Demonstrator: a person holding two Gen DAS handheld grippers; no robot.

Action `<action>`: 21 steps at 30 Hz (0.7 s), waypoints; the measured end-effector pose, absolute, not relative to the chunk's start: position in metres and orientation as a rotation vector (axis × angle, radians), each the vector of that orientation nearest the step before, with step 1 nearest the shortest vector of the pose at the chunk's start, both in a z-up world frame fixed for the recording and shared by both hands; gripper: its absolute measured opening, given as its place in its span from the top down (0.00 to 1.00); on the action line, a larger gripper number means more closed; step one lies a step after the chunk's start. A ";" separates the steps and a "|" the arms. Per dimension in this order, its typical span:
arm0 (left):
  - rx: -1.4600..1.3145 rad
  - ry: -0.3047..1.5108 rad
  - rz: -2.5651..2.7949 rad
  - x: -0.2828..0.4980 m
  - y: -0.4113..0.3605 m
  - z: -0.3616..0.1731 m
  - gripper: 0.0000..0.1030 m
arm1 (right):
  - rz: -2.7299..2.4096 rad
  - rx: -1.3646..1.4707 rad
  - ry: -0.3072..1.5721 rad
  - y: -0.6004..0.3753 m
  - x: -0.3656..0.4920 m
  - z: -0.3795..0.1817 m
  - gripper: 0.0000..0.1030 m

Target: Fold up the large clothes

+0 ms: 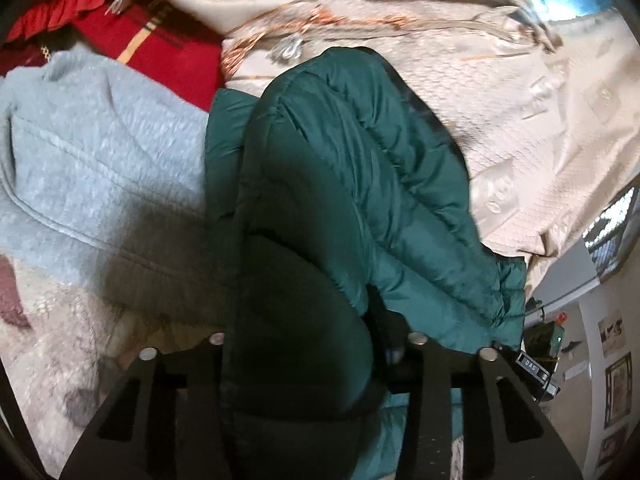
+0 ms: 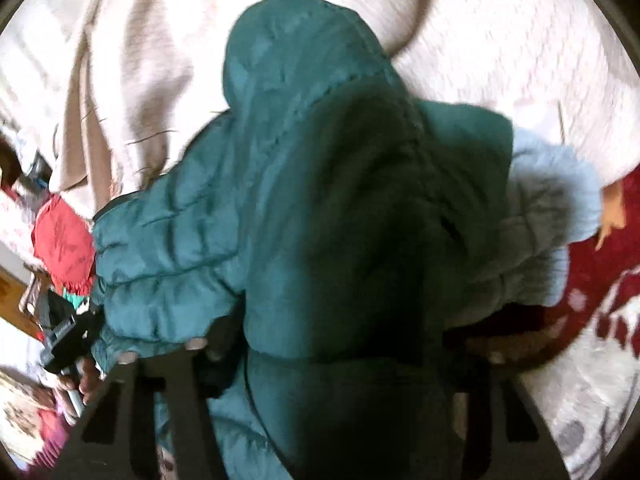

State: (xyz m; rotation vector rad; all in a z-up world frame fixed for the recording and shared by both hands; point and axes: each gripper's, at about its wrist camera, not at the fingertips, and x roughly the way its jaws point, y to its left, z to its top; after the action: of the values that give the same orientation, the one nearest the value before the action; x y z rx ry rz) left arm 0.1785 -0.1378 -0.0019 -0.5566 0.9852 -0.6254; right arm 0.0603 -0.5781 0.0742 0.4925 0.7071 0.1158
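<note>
Green puffy jacket (image 1: 340, 184) pinched by left gripper (image 1: 316, 344) and right gripper (image 2: 344, 344), fingers closed on cloth. Grey fleece (image 1: 92, 152) seen beside.

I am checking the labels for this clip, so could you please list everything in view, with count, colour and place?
puffer jacket: one, dark green, centre of both views, bunched up between each gripper's fingers.
fleece garment: one, pale blue-grey, beside the jacket, partly under it in the right wrist view.
bedspread: one, cream with embroidery, beneath and beyond the clothes.
red fabric: red with a yellow stripe, far left of the left wrist view.
framed pictures: a few, dark frames, on a wall at the right edge.
left gripper: black, closed on the jacket.
right gripper: black, closed on the jacket.
hand: one, lower left of the right wrist view.
</note>
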 end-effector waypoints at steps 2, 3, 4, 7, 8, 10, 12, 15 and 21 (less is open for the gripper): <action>-0.555 0.982 -0.640 0.171 -0.134 0.005 0.80 | 0.120 0.482 0.684 -0.571 0.052 0.084 0.55; -0.550 0.981 -0.645 0.168 -0.132 0.008 0.81 | 0.128 0.480 0.667 -0.567 0.044 0.089 0.57; -0.544 0.981 -0.651 0.163 -0.130 0.011 0.81 | 0.135 0.482 0.655 -0.562 0.039 0.094 0.57; -0.536 0.976 -0.683 0.146 -0.125 0.022 0.83 | 0.154 0.491 0.633 -0.551 0.026 0.105 0.58; -0.531 0.974 -0.692 0.141 -0.122 0.025 0.83 | 0.159 0.496 0.630 -0.548 0.021 0.106 0.58; -0.524 0.973 -0.711 0.127 -0.116 0.033 0.83 | 0.167 0.497 0.637 -0.541 0.010 0.109 0.58; -0.515 0.982 -0.725 0.111 -0.111 0.040 0.83 | 0.172 0.503 0.648 -0.534 -0.006 0.110 0.58; -0.499 1.009 -0.737 0.088 -0.099 0.045 0.83 | 0.187 0.510 0.658 -0.527 -0.036 0.109 0.58; -0.468 1.061 -0.741 0.053 -0.080 0.041 0.83 | 0.205 0.549 0.691 -0.528 -0.090 0.098 0.58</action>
State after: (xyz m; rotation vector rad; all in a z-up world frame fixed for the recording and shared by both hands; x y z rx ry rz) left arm 0.0530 -0.0798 0.0415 -0.4676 1.0615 -0.7414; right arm -0.0899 -0.5278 0.0979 0.5492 0.6905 0.2048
